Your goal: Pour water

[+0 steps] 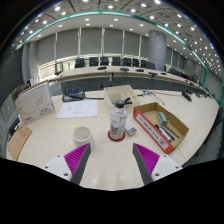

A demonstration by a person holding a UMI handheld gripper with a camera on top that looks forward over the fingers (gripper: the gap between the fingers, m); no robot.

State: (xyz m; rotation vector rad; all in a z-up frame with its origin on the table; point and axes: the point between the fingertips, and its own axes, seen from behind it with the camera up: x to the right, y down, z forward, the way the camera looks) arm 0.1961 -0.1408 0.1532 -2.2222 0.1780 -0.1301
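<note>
A clear bottle [118, 119] with a red and white label and a red base stands upright on the pale table [110, 155], beyond my fingers and a little right of centre. To its left sits a small white cup [82, 135]. My gripper [111, 160] is open. Its two fingers with magenta pads [76, 157] spread wide near the table's front, and only bare tabletop lies between them. Both bottle and cup are well ahead of the fingertips.
An open cardboard box [161, 126] with tools lies right of the bottle. A larger open box [120, 95] stands behind it. A white box [35, 104] sits at the left, near a sheet of paper [77, 110]. Desks and monitors fill the room behind.
</note>
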